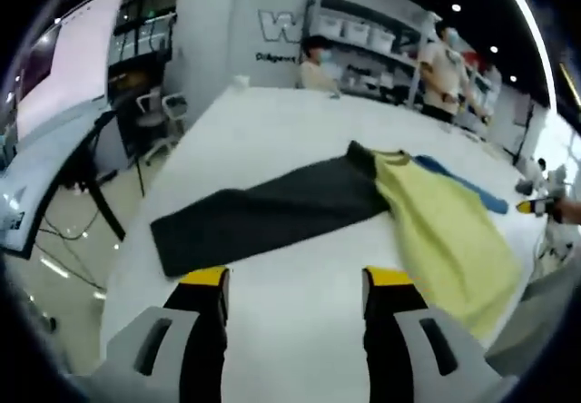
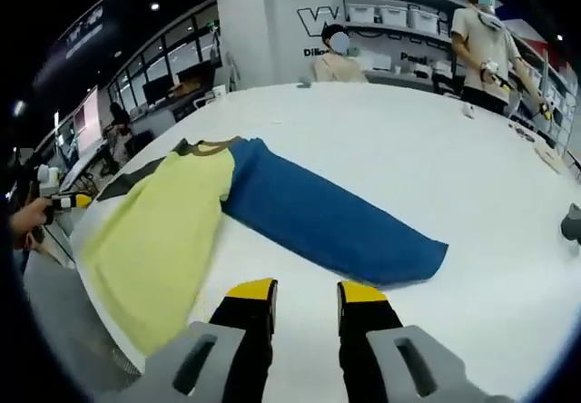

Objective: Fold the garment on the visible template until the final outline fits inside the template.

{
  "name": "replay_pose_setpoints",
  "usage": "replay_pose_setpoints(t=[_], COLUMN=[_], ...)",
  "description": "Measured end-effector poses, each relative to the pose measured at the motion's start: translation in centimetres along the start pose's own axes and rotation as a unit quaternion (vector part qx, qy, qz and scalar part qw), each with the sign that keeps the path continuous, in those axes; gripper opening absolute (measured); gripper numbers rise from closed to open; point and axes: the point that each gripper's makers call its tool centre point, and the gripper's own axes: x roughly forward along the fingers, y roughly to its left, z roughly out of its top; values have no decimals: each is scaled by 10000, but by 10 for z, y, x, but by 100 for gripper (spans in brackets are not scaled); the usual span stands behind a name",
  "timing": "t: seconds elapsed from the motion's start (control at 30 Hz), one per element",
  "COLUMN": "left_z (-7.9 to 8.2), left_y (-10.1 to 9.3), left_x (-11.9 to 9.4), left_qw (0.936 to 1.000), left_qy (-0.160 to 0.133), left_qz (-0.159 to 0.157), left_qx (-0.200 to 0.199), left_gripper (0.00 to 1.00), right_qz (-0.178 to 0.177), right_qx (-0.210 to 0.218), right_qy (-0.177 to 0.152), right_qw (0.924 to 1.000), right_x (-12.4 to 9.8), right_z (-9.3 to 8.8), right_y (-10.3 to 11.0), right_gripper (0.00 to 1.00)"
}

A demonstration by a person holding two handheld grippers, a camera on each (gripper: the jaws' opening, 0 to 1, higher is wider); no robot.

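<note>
A long-sleeved garment lies flat on the white table (image 1: 272, 131). It has a yellow body (image 1: 445, 230), a black sleeve (image 1: 263, 212) and a blue sleeve (image 1: 463, 185). In the right gripper view the yellow body (image 2: 163, 230) is on the left and the blue sleeve (image 2: 327, 221) stretches straight ahead. My left gripper (image 1: 297, 280) hovers open just short of the black sleeve, holding nothing. My right gripper (image 2: 307, 292) is open with a narrower gap, just short of the blue sleeve's cuff. The right gripper (image 1: 534, 206) shows at the far right of the left gripper view, and the left gripper (image 2: 56, 201) at the left edge of the right gripper view.
The table's left edge (image 1: 136, 240) drops to the floor, with a chair (image 1: 163, 113) and a screen (image 1: 54, 76) beyond. Two people (image 1: 318, 63) (image 2: 481, 44) stand at the far side before shelves (image 1: 363, 31). Small items (image 2: 545, 153) and a dark object (image 2: 572, 223) lie at the right.
</note>
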Motion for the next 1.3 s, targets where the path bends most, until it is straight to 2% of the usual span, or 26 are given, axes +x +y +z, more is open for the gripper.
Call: replay_pose_setpoints(t=[0.07, 0.1, 0.13, 0.2, 0.33, 0.43, 0.47, 0.5, 0.53, 0.57, 0.6, 0.67, 0.77, 0.83, 0.9, 1.0, 1.13, 1.23, 1.3], left_z=[2, 4, -4, -2, 0, 3, -2, 0, 7, 7, 5, 4, 3, 3, 2, -3, -4, -3, -1], left_y=[7, 16, 31, 41, 55, 74, 68, 64, 71, 73, 83, 87, 91, 92, 99, 96, 105, 104, 102], left_x=[2, 3, 2, 5, 2, 11, 7, 7, 10, 9, 15, 19, 25, 31, 43, 44, 38, 37, 38], left_qw=[10000, 9999, 9984, 9976, 9967, 9960, 9954, 9953, 9951, 9951, 9948, 9946, 9941, 9950, 9949, 9940, 9915, 9918, 9914], left_qy=[-4, 25, 294, 294, 268, 344, 385, 302, 162, 195, 258, 309, 330, 324, 463, 536, 698, 608, 680], left_qz=[92, 141, 462, 621, 762, 826, 839, 768, 800, 834, 853, 843, 824, 775, 713, 762, 1042, 1027, 1079], left_qx=[-4, -21, 105, 129, -48, -63, -261, -501, -556, -503, -494, -513, -623, -532, -544, -568, -341, -462, -289], left_gripper=[55, 54, 53, 52, 53, 52, 52, 51, 51, 51, 51, 50, 50, 50, 50, 49, 33, 33, 31], right_qz=[-125, -181, -191, -297, -388, -508, -603, -667, -715, -824, -894, -926, -1079, -1072, -1072, -1101, -1017, -1015, -1018], right_qx=[-149, 2, 20, 76, 220, 282, 371, 422, 442, 414, 483, 557, 545, 464, 406, 531, 663, 803, 967], right_qy=[3, 51, 43, 15, 58, 124, 118, 95, 84, 59, 62, 62, 207, 264, 308, 363, 357, 350, 277], right_qw=[9998, 9998, 9998, 9995, 9990, 9982, 9974, 9968, 9964, 9957, 9948, 9941, 9924, 9928, 9929, 9918, 9920, 9910, 9897], right_x=[4, 7, 8, 9, 7, 16, 17, 12, 11, 15, 18, 17, 19, 22, 25, 27, 34, 39, 37], right_z=[2, 0, 0, 7, 12, 11, 11, 11, 11, 10, 9, 11, 0, 1, 0, -2, -8, -10, -7], right_y=[-9, -14, -16, -24, -31, -58, -66, -61, -63, -74, -81, -83, -88, -91, -93, -94, -97, -103, -100], right_gripper=[22, 22, 22, 23, 24, 25, 25, 25, 25, 25, 25, 25, 25, 24, 23, 22, 16, 12, 5])
